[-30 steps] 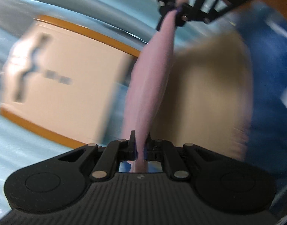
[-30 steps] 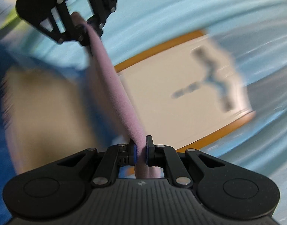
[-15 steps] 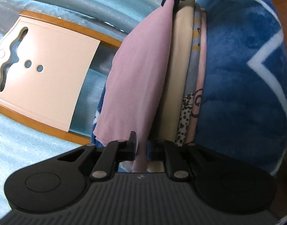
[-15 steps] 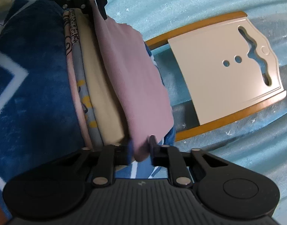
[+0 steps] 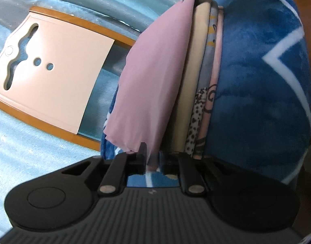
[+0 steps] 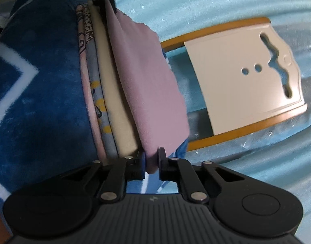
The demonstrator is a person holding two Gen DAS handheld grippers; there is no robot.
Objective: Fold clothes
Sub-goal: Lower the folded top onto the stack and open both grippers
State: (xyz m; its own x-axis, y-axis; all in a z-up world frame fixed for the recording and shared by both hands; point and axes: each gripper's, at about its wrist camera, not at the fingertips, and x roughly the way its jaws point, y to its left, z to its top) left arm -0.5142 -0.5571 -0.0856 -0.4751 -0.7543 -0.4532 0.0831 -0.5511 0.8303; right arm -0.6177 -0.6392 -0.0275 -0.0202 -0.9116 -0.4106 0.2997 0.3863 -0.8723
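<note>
A folded pink garment (image 5: 153, 77) lies on a stack of folded clothes (image 5: 194, 85): cream, grey patterned and pink patterned pieces, on a blue blanket (image 5: 257, 81). It also shows in the right wrist view (image 6: 151, 81), on the same stack (image 6: 106, 85). My left gripper (image 5: 155, 158) stands at one end of the pink garment with its jaws spread and the cloth edge hanging loose between them. My right gripper (image 6: 151, 165) is at the other end, jaws parted a little around the cloth's corner. Each gripper shows at the top of the other's view.
A cream folding board with an orange frame (image 5: 51, 75) lies on the light blue bedspread (image 5: 23, 142) beside the stack; it also shows in the right wrist view (image 6: 244, 85). The blue blanket (image 6: 33, 85) runs under and past the stack.
The pink garment was carried through the air stretched between both shut grippers and is now laid on the stack. Both grippers' jaws have opened.
</note>
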